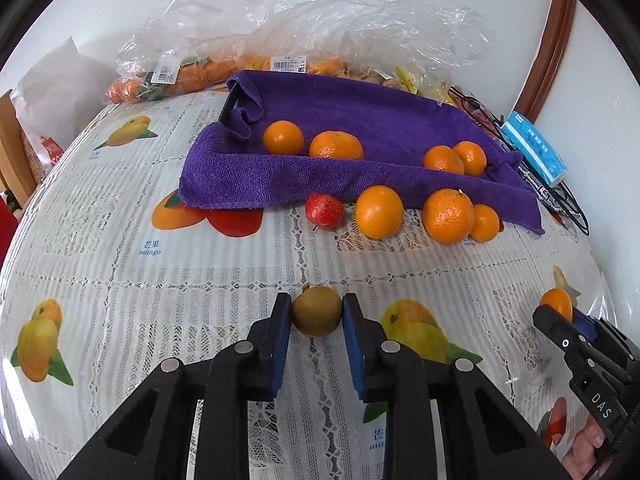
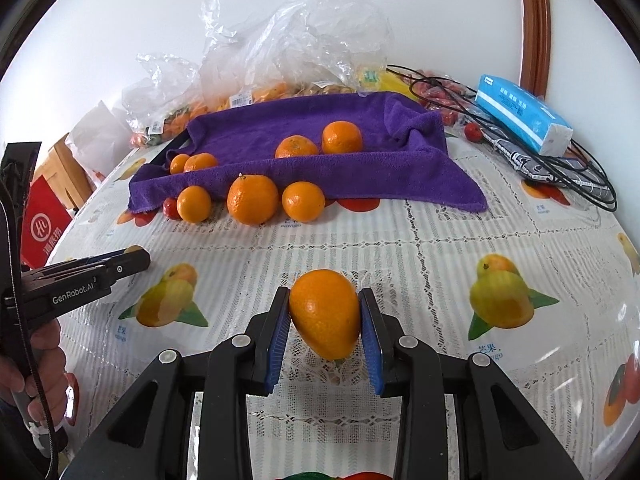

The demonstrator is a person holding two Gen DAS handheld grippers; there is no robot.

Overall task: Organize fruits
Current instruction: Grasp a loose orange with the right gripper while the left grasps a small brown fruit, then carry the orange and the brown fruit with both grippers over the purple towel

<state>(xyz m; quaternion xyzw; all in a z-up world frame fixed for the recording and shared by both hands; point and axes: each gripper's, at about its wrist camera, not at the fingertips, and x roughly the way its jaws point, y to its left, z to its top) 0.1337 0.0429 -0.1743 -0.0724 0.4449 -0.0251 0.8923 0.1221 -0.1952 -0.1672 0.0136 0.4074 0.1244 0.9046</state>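
My left gripper (image 1: 317, 301) is shut on a small brown-green round fruit (image 1: 317, 318) just above the fruit-print tablecloth (image 1: 160, 300). My right gripper (image 2: 325, 296) is shut on an orange (image 2: 325, 320); in the left wrist view it shows at the right edge. A purple towel (image 1: 360, 120) over a tray holds several oranges, one of them (image 1: 336, 146) near its front fold. Three more oranges, among them (image 1: 379, 212), and a small red fruit (image 1: 324, 210) lie on the cloth against the towel's front edge.
Clear plastic bags (image 1: 280, 20) with more fruit are heaped behind the towel, by the wall. A blue tissue pack (image 2: 524, 114) and black cables (image 2: 560, 168) lie at the back right. A red bag (image 2: 44, 224) stands off the table's left edge.
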